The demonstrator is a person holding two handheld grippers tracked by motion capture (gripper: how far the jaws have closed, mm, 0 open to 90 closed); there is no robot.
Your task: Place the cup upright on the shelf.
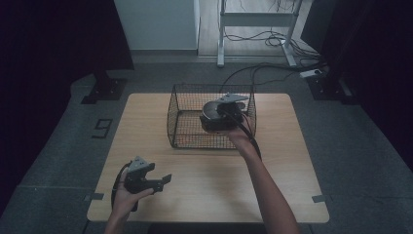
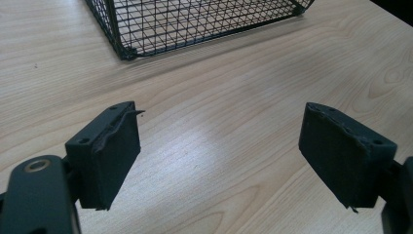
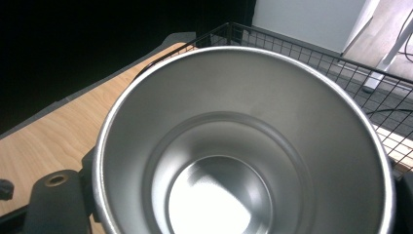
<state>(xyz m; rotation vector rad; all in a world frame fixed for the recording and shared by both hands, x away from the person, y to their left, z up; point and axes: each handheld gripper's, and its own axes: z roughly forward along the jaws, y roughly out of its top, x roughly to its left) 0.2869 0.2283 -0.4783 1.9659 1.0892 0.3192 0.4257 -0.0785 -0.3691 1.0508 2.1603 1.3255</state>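
A light wooden tabletop point(image 1: 204, 190) is seen on a grey floor point(image 1: 48, 161). A black "9" mark point(image 1: 102, 128) is stuck to the floor at left. Cables point(image 1: 272, 39) are strewn beyond, beside a white frame point(image 1: 255, 19) and white cabinet point(image 1: 156, 24).

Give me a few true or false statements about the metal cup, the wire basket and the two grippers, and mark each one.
1. The right gripper holds a metal cup at the wire basket. True.
2. The left gripper grips the basket's rim. False: its jaws stand wide apart over bare table, nothing between them, short of the basket.
3. The cup is full of liquid. False: the right gripper view looks into a shiny, empty interior.
4. The basket stands on the far half of the wooden table. True.
5. The basket is solid plastic. False: it is black wire mesh.
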